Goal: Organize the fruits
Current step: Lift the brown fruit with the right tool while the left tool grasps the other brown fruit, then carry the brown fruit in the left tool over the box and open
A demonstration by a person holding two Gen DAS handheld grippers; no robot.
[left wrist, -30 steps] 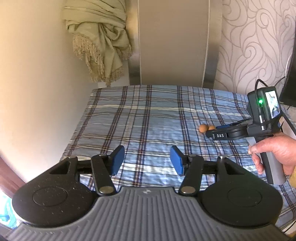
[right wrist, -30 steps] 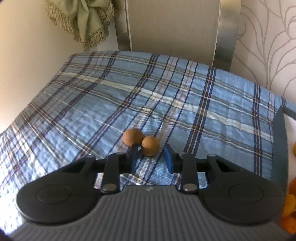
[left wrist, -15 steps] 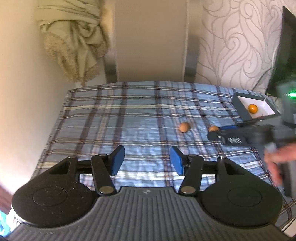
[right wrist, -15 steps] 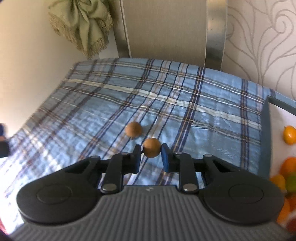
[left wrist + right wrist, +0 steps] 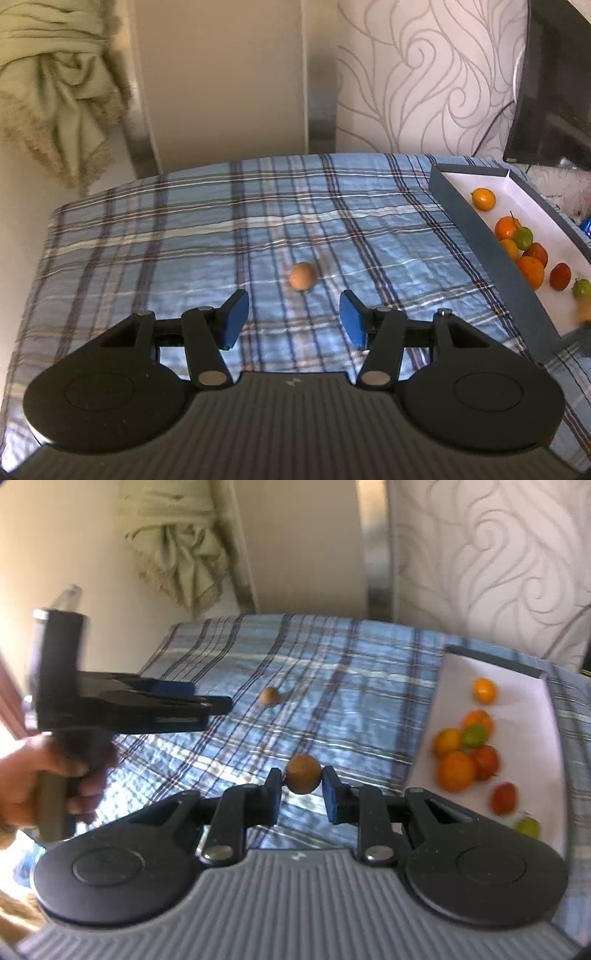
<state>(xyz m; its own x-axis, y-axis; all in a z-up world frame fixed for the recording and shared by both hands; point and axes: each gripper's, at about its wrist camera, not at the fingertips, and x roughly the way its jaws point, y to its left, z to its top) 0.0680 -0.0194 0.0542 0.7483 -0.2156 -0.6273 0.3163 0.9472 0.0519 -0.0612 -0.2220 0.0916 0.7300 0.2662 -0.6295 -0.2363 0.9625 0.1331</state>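
The right hand-held gripper (image 5: pixel 303 781) pinches a small brown fruit (image 5: pixel 303 773) across its middle — probably light, firm, prone to roll; the tray (image 5: pixel 532 709) lies at two o'clock.

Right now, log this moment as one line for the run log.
right gripper: shut on brown fruit, lifted | left gripper: jaws open, empty | second brown fruit: on plaid cloth | tray: holds fruits

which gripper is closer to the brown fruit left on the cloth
Left. The left gripper is open, with the loose brown fruit just past its fingertips. The right gripper is farther back by the tray.
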